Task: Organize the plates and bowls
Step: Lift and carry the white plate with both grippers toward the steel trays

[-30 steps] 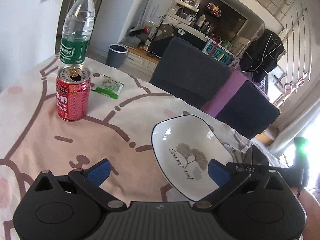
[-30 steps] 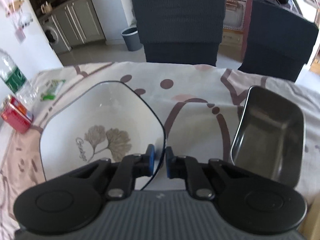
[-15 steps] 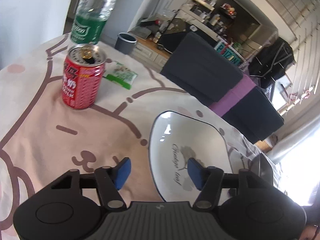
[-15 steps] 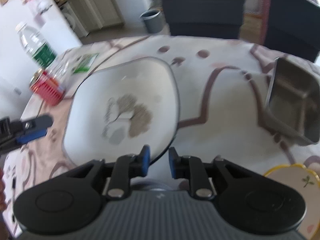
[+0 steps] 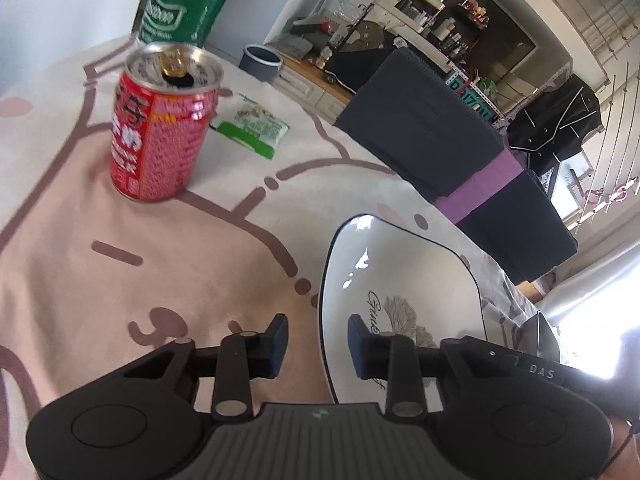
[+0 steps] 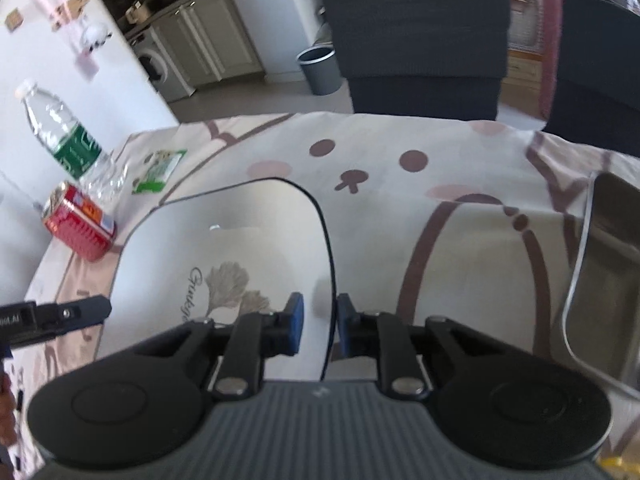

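Observation:
A white squarish plate [image 6: 224,248] with a black rim and a leaf print is between both grippers; it also shows in the left wrist view [image 5: 400,280]. My right gripper [image 6: 319,330] straddles its right rim, the pads slightly apart from the rim. My left gripper [image 5: 318,338] straddles its left rim, jaws open with a gap on both sides. The left gripper's finger [image 6: 60,316] shows at the left of the right wrist view. A steel rectangular pan [image 6: 604,280] stands at the right.
A red drink can [image 5: 160,132], a water bottle [image 5: 180,4] and a green snack packet [image 5: 252,128] stand at the table's far left. Dark chairs [image 6: 420,40] line the far side. The cloth [image 5: 100,280] has a pink cartoon print.
The left gripper has narrowed around the plate's left rim and moved closer. The right gripper's jaws have opened a little from the plate's right rim. The plate has shifted left.

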The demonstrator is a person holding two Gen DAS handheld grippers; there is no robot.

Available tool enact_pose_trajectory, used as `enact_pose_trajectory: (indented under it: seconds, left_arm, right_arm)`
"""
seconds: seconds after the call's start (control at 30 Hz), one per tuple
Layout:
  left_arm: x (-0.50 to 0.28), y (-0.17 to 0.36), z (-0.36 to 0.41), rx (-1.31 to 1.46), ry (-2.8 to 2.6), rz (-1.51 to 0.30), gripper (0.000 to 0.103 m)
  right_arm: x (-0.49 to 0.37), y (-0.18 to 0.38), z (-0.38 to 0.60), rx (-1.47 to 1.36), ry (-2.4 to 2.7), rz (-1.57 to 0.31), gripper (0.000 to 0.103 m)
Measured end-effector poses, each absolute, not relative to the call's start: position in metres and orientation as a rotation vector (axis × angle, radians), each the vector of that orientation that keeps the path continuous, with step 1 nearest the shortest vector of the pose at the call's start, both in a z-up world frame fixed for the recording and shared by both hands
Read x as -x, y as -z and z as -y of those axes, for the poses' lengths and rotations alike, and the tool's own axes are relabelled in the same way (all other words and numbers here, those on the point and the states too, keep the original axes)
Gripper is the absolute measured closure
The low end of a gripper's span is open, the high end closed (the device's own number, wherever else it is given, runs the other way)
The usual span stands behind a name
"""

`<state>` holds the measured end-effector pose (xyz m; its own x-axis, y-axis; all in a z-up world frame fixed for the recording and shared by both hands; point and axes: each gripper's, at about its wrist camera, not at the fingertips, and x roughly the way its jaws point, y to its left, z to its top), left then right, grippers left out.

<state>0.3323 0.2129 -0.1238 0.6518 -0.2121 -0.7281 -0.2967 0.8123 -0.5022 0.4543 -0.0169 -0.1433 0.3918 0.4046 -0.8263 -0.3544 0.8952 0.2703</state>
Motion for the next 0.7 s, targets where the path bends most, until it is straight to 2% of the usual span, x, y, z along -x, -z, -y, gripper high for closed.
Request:
enact_pose_trajectory:
  seconds: [0.07, 0.17, 0.3, 0.4, 0.5, 0.7]
  left_arm:
    - [-0.335, 0.129, -0.212, 0.646, -0.039, -0.893, 0.08]
    - [-0.338, 0.135, -0.21, 0.646, -0.04, -0.907, 0.082]
    - [-0.341, 0.141, -0.209, 0.653, -0.042, -0.921, 0.085]
    - [-0.344, 0.143, -0.208, 0.666, -0.022, -0.917, 0.096]
    - [-0.345, 0.137, -0.196, 0.55, -0.021, -0.905, 0.094]
    - [-0.342, 0.131, -0.192, 0.495, -0.026, -0.898, 0.092]
  right_arm:
    - [-0.463, 0.148, 0.018, -0.05, -0.503, -1.076, 0.086]
    - [-0.474, 0.156, 0.017, -0.083, -0.532, -1.095, 0.086]
    - [-0.474, 0.163, 0.016, -0.149, -0.527, -1.113, 0.082]
    - [-0.469, 0.162, 0.015, -0.117, -0.532, -1.089, 0.081]
    - [-0.465, 0.16, 0.014, -0.098, -0.53, -1.074, 0.082]
    - [-0.45, 0.15, 0.0, 0.047, -0.491, -0.997, 0.085]
